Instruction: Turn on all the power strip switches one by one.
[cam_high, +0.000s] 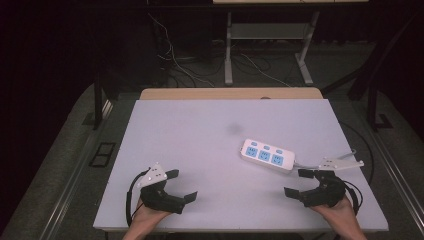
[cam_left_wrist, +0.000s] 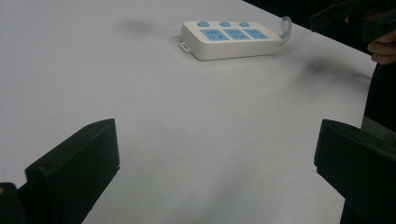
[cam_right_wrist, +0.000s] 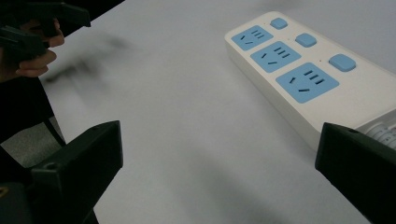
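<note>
Lying on the right half of the table (cam_high: 165, 125), the power strip (cam_high: 268, 155) sits just beyond the right gripper (cam_high: 302, 183), whose jaws are spread wide and hold nothing. The left gripper (cam_high: 182, 185) hovers by the near edge, jaws likewise spread, with bare tabletop between it and the strip.

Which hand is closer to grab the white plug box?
Probably the right. The right gripper sits just beside the power strip, open, near its cord end. The left gripper, also open, is far across the table.
</note>
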